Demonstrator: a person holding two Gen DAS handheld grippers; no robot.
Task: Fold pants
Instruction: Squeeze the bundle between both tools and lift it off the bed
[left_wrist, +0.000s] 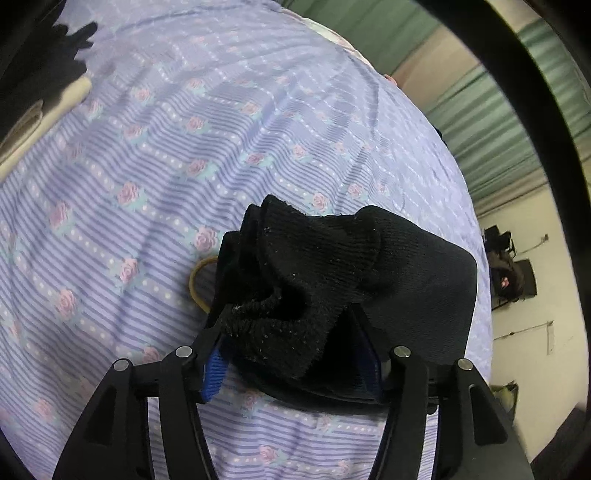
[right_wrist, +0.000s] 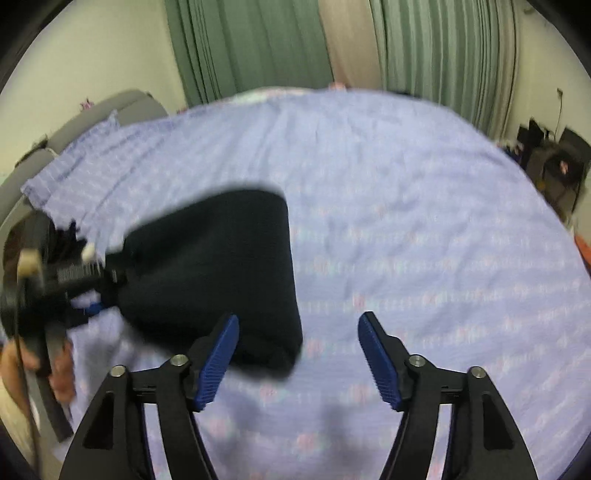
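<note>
Folded black pants (left_wrist: 332, 280) lie bunched between the fingers of my left gripper (left_wrist: 291, 354), which is shut on them just above the purple floral bedsheet (left_wrist: 184, 147). In the right wrist view the pants (right_wrist: 221, 273) hang as a dark folded bundle from the left gripper (right_wrist: 88, 284) at the left. My right gripper (right_wrist: 298, 354) is open and empty, its left blue pad (right_wrist: 218, 362) just in front of the bundle's lower edge. That view is blurred.
A tan rubber band (left_wrist: 197, 284) lies on the sheet beside the pants. Dark and cream clothing (left_wrist: 55, 74) sits at the bed's far left. Green curtains (right_wrist: 258, 44) hang behind the bed. A grey headboard (right_wrist: 110, 107) is at the left; dark bags (right_wrist: 554, 162) stand at the right.
</note>
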